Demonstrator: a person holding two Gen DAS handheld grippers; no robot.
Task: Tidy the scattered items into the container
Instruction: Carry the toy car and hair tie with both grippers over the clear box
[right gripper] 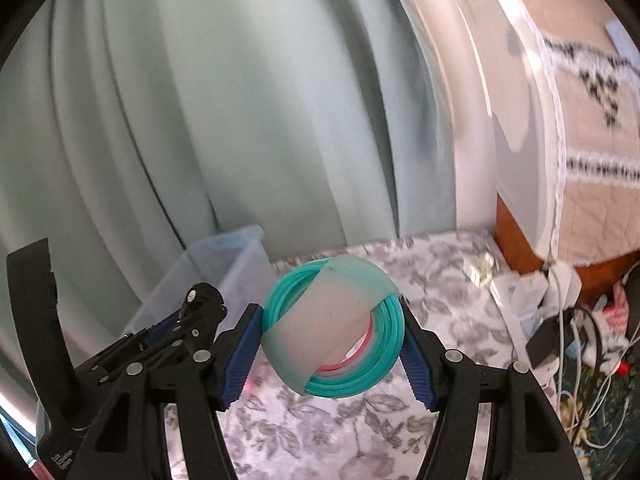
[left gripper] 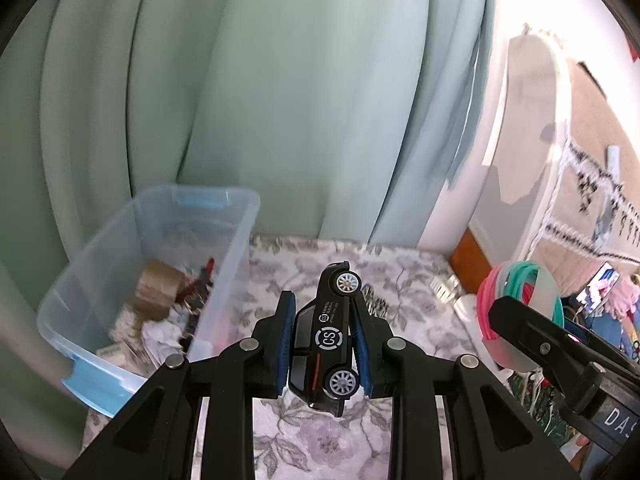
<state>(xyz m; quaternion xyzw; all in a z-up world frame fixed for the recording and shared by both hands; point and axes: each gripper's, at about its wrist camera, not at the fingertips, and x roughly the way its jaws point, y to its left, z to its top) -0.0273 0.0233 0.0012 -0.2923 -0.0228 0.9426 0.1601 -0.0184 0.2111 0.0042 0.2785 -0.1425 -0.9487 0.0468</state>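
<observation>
Showing bin [left gripper: 160,264] contents: left view only.

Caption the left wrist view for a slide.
Left gripper clamps a black toy car above the floral cloth, beside the clear bin.

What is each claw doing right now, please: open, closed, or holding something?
Left claw: closed on the black toy car, held off the floral cloth.
Right claw: closed on the bundle of teal and pink rings.
</observation>
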